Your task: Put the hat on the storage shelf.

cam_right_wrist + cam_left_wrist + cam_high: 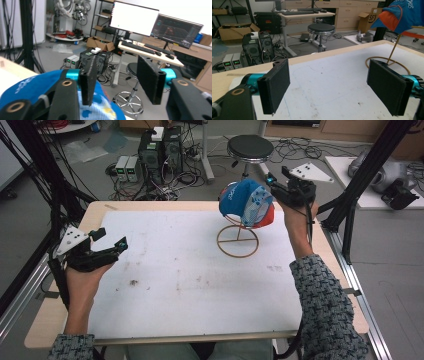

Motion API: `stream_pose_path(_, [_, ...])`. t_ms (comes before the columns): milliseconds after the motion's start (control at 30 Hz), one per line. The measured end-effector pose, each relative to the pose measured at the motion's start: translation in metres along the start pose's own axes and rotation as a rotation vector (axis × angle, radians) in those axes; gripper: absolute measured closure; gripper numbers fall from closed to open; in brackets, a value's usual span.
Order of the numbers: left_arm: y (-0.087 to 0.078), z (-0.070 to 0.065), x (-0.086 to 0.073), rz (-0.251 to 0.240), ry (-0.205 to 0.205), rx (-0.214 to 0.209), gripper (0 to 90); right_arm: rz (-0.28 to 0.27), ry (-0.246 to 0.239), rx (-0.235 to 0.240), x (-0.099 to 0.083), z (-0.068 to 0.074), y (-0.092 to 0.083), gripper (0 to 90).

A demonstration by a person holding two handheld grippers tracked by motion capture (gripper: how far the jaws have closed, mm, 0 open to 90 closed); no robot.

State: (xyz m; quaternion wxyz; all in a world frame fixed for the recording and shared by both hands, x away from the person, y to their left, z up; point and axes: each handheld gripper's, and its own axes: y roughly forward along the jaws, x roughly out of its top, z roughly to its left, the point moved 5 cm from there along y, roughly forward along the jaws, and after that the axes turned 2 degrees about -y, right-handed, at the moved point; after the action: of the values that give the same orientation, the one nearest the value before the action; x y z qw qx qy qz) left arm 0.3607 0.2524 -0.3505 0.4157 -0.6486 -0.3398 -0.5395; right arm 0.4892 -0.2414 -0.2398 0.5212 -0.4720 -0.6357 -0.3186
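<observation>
A patterned sleeve is seen at five o'clock, nearest the camera. The left gripper, jaws spread wide, is held over the white table at nine o'clock. A blue cap is perched on a wire stand at one o'clock; the right gripper is held just beside it, jaws apart.

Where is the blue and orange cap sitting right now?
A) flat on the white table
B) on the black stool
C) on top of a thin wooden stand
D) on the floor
C: the cap rests on top of the thin wooden stand, held up above the white table, with the right gripper right beside it.
</observation>
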Motion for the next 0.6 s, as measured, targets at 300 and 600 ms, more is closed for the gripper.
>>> stream_pose_path(300, [0.002, 0.0, -0.001, 0.001, -0.002, -0.003, 18.8, -0.034, 0.073, -0.083, -0.003, -0.035, -0.024, 29.4])
stream_pose_path(600, [0.005, 0.001, -0.005, 0.009, -0.006, -0.001, 18.8, -0.079, 0.163, -0.172, -0.016, -0.068, -0.054, 12.2])
